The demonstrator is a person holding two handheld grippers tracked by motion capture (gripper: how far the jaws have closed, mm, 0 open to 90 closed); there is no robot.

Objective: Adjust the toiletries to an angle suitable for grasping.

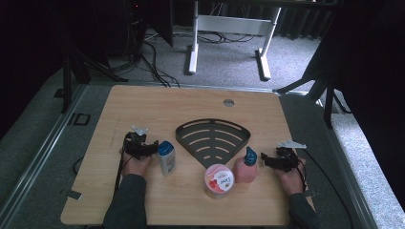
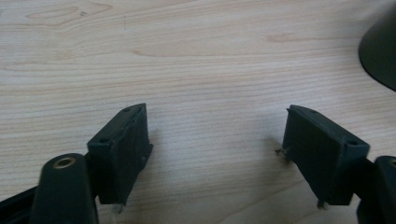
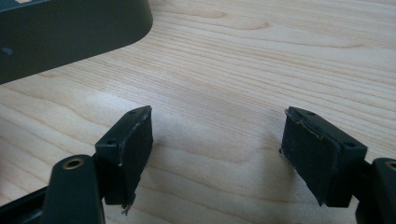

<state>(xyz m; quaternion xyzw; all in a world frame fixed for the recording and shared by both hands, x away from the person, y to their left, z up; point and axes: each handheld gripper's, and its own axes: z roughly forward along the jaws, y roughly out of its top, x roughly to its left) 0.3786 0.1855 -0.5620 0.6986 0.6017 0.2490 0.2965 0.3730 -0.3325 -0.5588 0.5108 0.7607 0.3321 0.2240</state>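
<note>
My left gripper (image 1: 152, 146) has jaws apart, nothing between, white bottle with blue cap (image 1: 166, 157) just beside it at 3 o'clock. My right gripper (image 1: 264, 161) is also gaping, empty; pink bottle (image 1: 245, 169) just beside at 9 o'clock.

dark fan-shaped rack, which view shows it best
The high view: the whole dark fan-shaped rack lies mid-table, slots visible, beyond the round tub. The left gripper view catches just a curved edge at upper right; the right gripper view shows one side wall at upper left.
</note>
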